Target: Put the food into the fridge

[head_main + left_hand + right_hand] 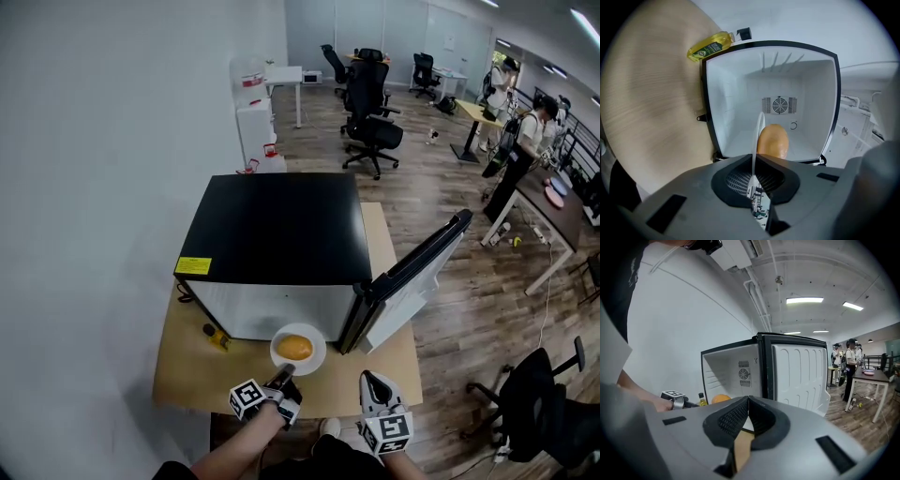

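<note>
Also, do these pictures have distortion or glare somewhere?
Left gripper view: strong fisheye, the fridge frame bulges, the corners go black, the plate shows edge-on. Right gripper view: ceiling lights glare brightly. Head view: even light, milder fisheye.

Left gripper (pixel 284 373), a grey two-jaw tool with a black-and-white marker cube (pixel 247 398), is held low and forward on a bare forearm (pixel 234 450). Its jaws are clamped on the rim of a round white plate (pixel 757 138). Right gripper (pixel 368 379), the same make, is held just beside the left one and apart from it, pointing forward, its jaws together with nothing between them.
</note>
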`<state>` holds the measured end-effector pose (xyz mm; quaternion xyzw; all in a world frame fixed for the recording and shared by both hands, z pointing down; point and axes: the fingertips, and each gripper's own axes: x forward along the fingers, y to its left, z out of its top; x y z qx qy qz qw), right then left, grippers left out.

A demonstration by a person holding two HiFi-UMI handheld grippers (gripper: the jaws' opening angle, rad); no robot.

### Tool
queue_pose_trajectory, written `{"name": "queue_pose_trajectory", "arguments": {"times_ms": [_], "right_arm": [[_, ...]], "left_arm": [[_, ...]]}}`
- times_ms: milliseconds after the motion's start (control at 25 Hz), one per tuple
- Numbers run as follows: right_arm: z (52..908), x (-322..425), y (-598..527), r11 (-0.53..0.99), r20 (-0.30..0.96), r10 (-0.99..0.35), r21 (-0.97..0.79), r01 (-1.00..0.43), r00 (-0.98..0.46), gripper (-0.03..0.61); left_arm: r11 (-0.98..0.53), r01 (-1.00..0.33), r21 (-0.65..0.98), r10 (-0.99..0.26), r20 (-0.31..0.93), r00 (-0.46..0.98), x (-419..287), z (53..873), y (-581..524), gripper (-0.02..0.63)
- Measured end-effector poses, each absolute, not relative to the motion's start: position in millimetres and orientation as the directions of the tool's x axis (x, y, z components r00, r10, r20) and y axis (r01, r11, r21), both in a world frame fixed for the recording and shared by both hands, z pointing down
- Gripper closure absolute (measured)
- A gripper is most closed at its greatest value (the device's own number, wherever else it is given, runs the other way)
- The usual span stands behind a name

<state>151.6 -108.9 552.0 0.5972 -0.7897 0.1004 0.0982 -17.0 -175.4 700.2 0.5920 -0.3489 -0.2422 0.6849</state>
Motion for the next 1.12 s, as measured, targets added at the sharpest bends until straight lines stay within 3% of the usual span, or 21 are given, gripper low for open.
{"name": "queue_pose_trajectory", "arguments": {"times_ms": [440, 760, 1120], "right_arm": [[578, 144, -141, 0.288, 0.278, -0.911, -0.102, -0.952, -0.306, 0.518], [599, 137, -150, 0.263, 0.334, -0.904, -0.059, -0.963, -0.267, 0.518], [610, 123, -164, 0.271, 0.342, -0.899, -0.058, -0.961, -0.274, 0.518]], "left_arm": [[0.116, -0.135, 0.984, -0.773, 0.175, 0.610, -15, 732, -231, 0.592], [0.115, -0.030, 0.993, -0.776, 0.109, 0.622, -4, 752, -269, 0.592], [0.117, -0.135, 0.984, -0.739, 0.177, 0.650, 15, 792, -293, 0.591]]}}
